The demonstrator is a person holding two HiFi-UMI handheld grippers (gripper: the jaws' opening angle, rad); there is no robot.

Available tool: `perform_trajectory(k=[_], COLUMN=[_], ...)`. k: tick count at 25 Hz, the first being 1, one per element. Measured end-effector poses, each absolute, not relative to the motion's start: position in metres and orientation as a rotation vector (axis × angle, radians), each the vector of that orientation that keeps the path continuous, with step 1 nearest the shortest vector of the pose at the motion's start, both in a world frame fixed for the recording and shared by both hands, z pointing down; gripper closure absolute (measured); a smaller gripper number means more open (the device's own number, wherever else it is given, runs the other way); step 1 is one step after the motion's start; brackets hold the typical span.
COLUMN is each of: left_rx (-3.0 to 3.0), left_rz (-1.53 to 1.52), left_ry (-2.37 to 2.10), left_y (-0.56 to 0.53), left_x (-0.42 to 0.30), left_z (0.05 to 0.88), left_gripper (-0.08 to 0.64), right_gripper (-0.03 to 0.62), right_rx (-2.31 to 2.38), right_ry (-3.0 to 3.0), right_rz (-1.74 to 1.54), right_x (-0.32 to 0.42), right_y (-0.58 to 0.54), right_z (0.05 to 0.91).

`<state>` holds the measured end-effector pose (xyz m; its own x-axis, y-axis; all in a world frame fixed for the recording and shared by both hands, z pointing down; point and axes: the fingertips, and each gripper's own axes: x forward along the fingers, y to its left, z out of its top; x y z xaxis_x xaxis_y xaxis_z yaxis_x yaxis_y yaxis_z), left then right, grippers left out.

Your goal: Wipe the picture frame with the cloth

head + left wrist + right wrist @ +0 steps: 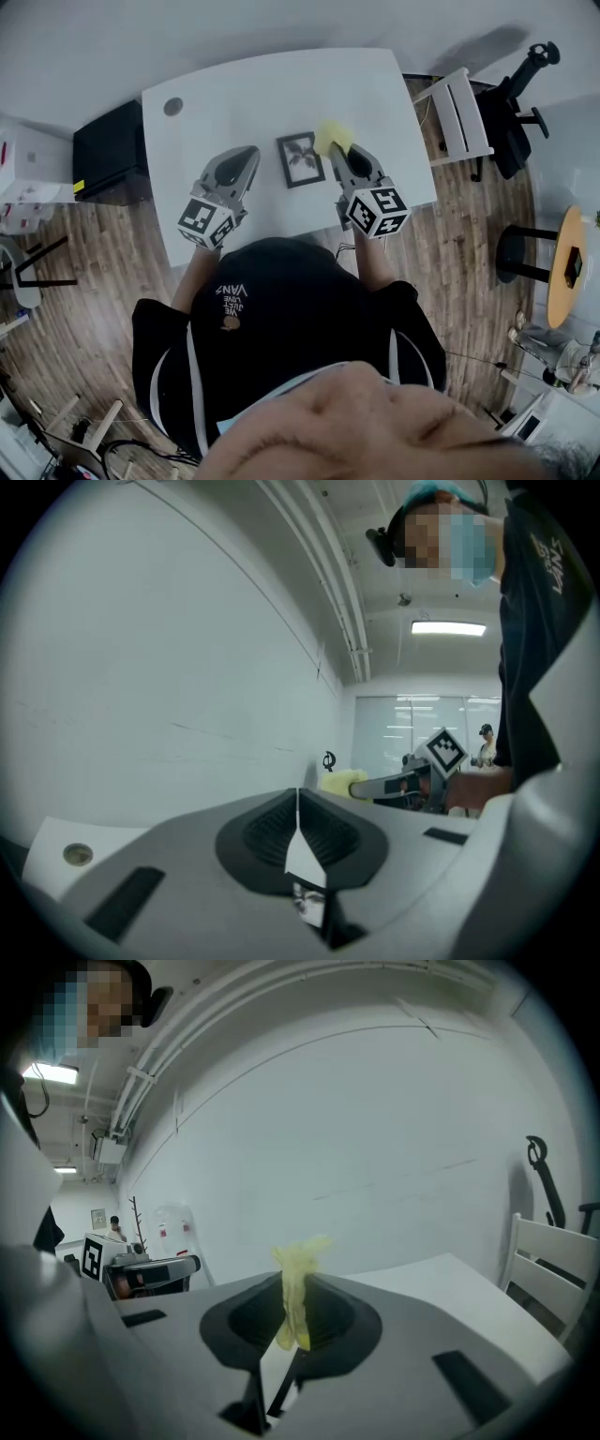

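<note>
The yellow cloth (298, 1274) is being pinched tight in the right gripper (293, 1326), with a tuft sticking up past the jaws. It is most likely being held this way so the loose end can be rubbed on the frame (301, 159). The frame is lying flat on the white counter (234, 103), between the two grippers. The cloth is being held at the frame's far right corner, touching it or just above it; which one cannot be told. The left gripper (298, 822) is being held clenched with nothing in it, just beside the frame's left side, perhaps so the frame can be steadied if it is pushed. The wiping is judged to be near its start. The frame is lying near the counter's near edge, so strokes are best being made sideways or away. Lots of bare counter is being left open behind the frame and to its left.
</note>
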<state>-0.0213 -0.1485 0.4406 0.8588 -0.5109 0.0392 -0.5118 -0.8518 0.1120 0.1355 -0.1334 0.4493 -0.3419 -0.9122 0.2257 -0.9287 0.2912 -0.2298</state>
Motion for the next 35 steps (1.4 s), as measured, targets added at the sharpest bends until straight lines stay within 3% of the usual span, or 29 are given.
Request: perform_trajectory(k=[35], left_rx=[2.941], left_rz=[0.024], left_ry=[-0.683], left_y=[-0.139], left_x=[-0.02], left_z=[0.444], left_gripper=[0.543], right_gripper=[0.549], right_rx=[1.882], right_ry=[-2.47], right_rz=[0.402], right_x=[0.123], right_y=[-0.098], right_z=[0.432])
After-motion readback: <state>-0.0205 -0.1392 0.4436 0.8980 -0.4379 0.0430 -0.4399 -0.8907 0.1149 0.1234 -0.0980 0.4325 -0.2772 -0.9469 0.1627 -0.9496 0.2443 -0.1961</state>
